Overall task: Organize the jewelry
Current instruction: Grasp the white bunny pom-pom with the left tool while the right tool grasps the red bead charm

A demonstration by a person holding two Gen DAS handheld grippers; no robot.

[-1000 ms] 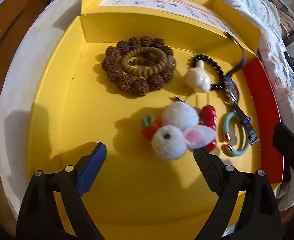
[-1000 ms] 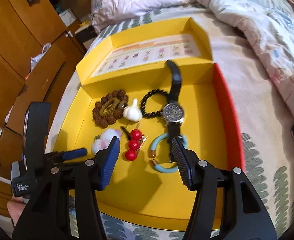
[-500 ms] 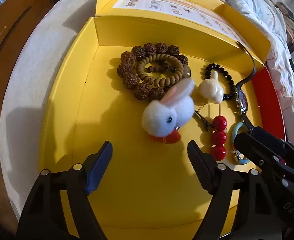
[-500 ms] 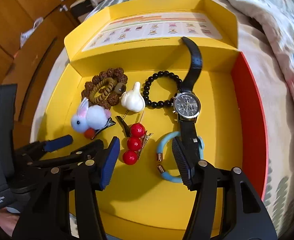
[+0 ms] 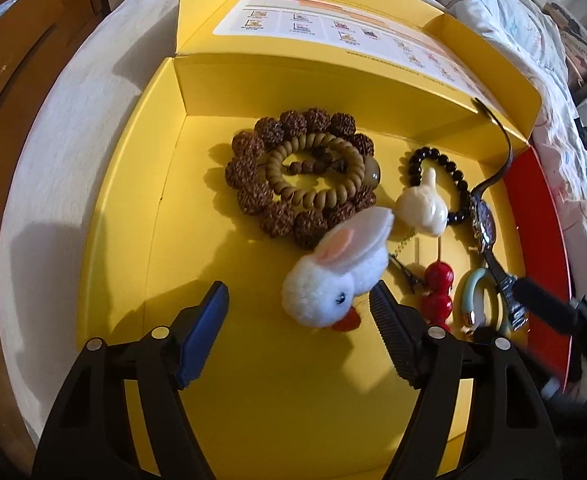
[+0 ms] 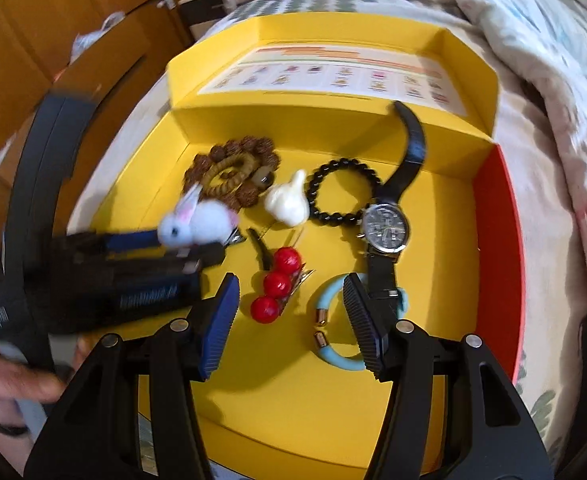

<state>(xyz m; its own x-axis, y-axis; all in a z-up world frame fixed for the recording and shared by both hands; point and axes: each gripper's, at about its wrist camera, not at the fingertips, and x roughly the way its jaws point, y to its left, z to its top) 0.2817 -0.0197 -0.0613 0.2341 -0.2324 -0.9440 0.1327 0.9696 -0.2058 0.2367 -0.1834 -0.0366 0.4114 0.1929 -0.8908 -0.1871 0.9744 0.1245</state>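
The yellow box (image 6: 445, 248) lies open on the bed, its lid folded back at the far edge; inside, the plush rabbit clip (image 5: 335, 280) sits toward the near left part of the floor, its ear touching the ring of brown seed beads (image 5: 293, 172) near the far left corner; the left tool (image 5: 299, 326) stands spread with the rabbit beside its right pad, seemingly not pinched, though whether the pad touches it I cannot tell; the right tool (image 6: 291, 316) hovers spread and empty over the near middle, the red bead clip (image 6: 277, 284) and the blue bangle (image 6: 335, 328) showing between its fingers, the watch (image 6: 385, 226) toward the red right wall; the step in hand seems to be placing the rabbit; next, probably, the right tool must lower and close on the clip.
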